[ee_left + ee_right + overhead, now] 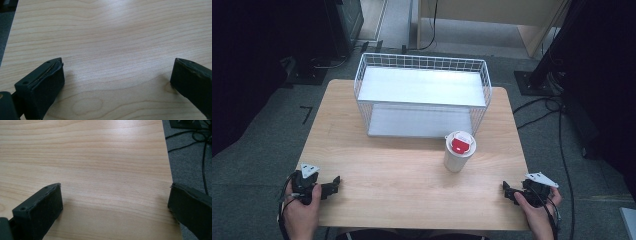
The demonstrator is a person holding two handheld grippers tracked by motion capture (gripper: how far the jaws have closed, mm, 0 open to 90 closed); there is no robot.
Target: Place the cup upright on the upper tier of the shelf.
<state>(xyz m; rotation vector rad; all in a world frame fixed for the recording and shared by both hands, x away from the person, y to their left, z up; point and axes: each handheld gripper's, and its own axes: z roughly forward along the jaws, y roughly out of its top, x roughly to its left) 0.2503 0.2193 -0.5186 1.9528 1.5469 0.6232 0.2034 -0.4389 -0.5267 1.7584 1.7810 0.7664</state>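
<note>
A: Where's your cup?
B: On the table, at 5 o'clock of the rack.
A: Your jaws?
B: Left gripper and right gripper both gape wide, empty, over bare wood.

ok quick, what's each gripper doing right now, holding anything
left gripper: open, holding nothing, bare wooden table between its jaws
right gripper: open, holding nothing, at the table's edge
</note>
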